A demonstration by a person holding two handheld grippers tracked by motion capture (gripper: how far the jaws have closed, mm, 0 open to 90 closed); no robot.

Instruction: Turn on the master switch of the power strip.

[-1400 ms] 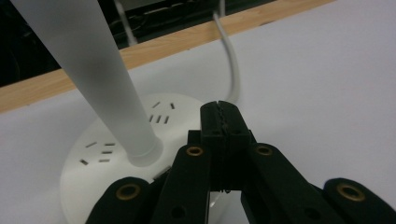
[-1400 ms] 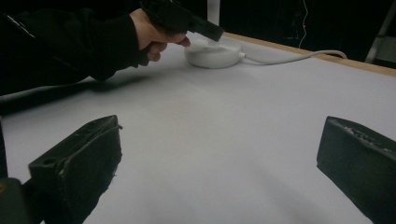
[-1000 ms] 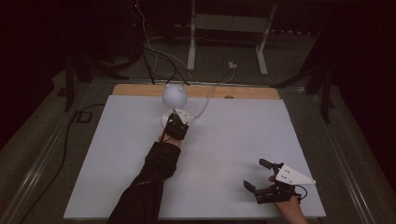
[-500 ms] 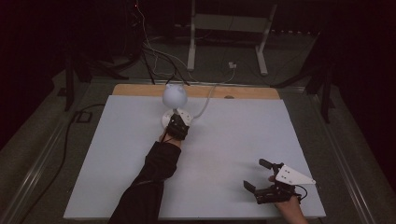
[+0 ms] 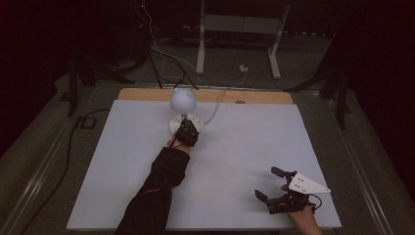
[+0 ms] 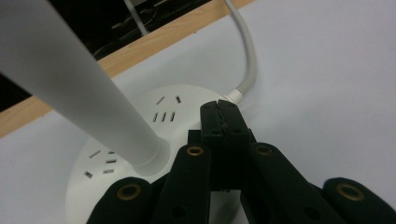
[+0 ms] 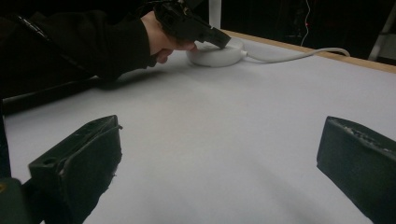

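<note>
Jaws of left gripper [image 6: 220, 108] fully closed, pad against pad, nothing clamped; tips resting on top of round white lamp base [image 6: 140, 121], beside cable [image 6: 247, 56] outlet. Lamp base at far edge of white tabletop [image 5: 244, 147], left of centre, globe shade [image 5: 182, 100] above. Jaws of right gripper [image 5: 270, 183] spread wide, empty, at near right corner, well apart from lamp.
</note>
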